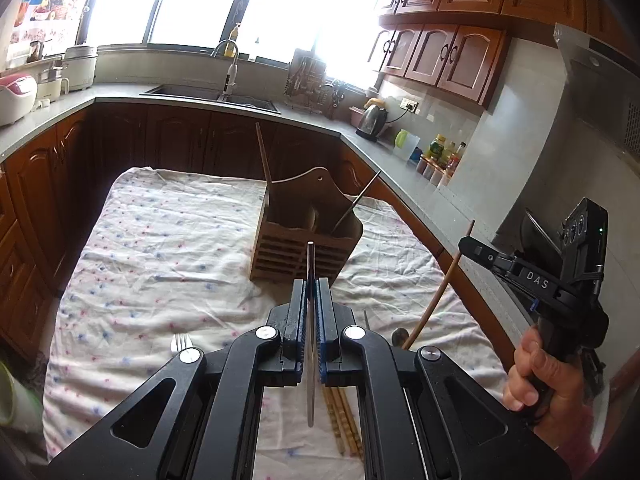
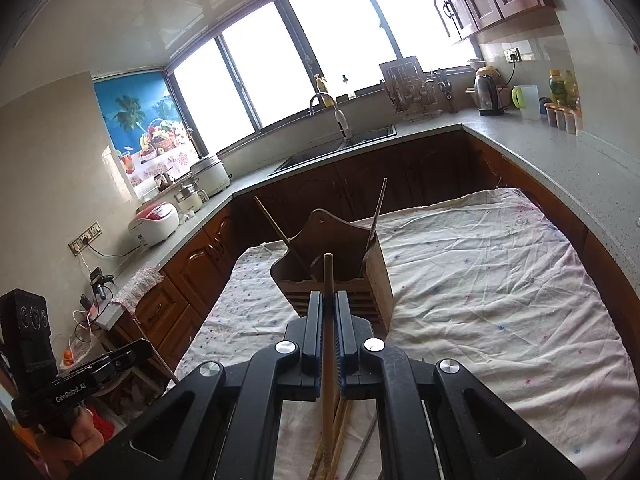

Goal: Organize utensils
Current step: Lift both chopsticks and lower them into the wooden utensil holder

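Observation:
A wooden utensil holder (image 1: 306, 232) stands on the cloth-covered table (image 1: 160, 248), with a wooden stick (image 1: 263, 156) and a thin metal utensil (image 1: 360, 200) leaning in it. My left gripper (image 1: 311, 286) is shut on a flat metal utensil (image 1: 311, 332), held edge-on just before the holder. My right gripper (image 2: 329, 298) is shut on a wooden chopstick (image 2: 328, 344), close in front of the holder (image 2: 336, 272). The right gripper with its chopstick (image 1: 436, 288) also shows at the right of the left wrist view. Loose chopsticks (image 1: 344, 420) and a fork (image 1: 181, 344) lie on the cloth.
A grey counter (image 1: 400, 172) wraps around the table, with a sink (image 1: 208, 94), dish rack (image 1: 308, 80), kettle (image 1: 372, 120), bottles (image 1: 440, 156) and rice cookers (image 1: 16, 98). Wooden cabinets line the walls. The left gripper shows at lower left in the right wrist view (image 2: 80, 380).

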